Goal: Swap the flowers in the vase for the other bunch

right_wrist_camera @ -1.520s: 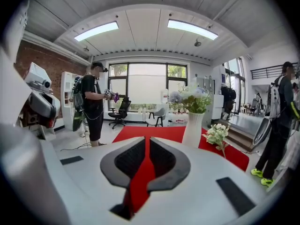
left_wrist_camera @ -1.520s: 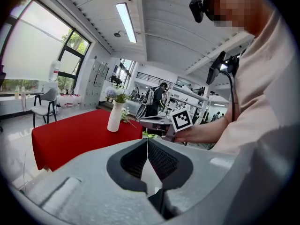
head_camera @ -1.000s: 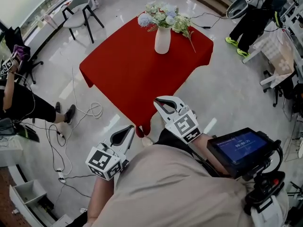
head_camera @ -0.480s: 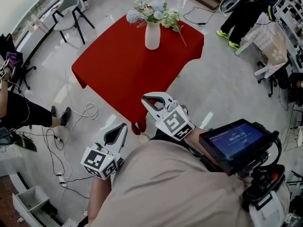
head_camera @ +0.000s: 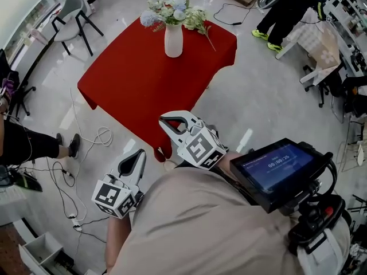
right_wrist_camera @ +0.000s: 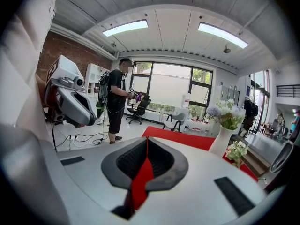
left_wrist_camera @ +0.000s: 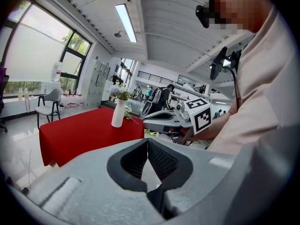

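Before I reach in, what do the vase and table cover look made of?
The vase looks like matte white ceramic, opaque and smooth; could be plastic. The table cover is likely red cloth: it hangs over the edges in soft corners.

No legible text or labels

The vase [head_camera: 173, 40] is white, its flowers [head_camera: 163, 11] pale blue, white and green, the tablecloth [head_camera: 143, 85] plain red.
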{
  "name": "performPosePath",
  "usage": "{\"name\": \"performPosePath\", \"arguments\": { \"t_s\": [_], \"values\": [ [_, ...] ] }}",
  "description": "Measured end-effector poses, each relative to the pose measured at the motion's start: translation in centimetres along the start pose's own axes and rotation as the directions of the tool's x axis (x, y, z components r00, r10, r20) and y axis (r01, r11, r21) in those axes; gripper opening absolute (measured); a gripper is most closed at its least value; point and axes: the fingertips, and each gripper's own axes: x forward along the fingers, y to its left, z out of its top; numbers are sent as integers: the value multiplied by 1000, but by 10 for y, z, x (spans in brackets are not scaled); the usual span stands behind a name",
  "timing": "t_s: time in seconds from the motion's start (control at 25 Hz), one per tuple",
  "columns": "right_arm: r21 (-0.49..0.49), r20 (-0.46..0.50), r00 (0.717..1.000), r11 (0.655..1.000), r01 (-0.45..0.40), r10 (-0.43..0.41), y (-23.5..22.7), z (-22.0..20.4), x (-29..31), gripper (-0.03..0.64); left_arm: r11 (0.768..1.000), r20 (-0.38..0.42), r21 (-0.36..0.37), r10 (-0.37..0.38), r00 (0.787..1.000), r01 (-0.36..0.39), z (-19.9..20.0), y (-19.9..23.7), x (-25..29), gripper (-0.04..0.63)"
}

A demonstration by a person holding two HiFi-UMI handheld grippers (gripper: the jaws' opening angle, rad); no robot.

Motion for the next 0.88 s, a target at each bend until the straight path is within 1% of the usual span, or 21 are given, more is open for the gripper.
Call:
{"name": "performPosePath", "arguments": {
  "t_s": [0.44,0.72,0.88],
  "values": [
    [-42,12,1000,999,1,-1,7,8,-1,14,1000,-9,-13,-9,1000,9,-3,-1,0,9],
    [-78,12,1000,997,2,-1,11,7,-1,14,1000,-10,-21,-2,1000,2,-4,2,-1,9],
    [-58,-13,1000,998,19,-20,10,-4,-10,14,999,-24,-29,-39,999,39,-11,-5,8,9]
  ]
}}
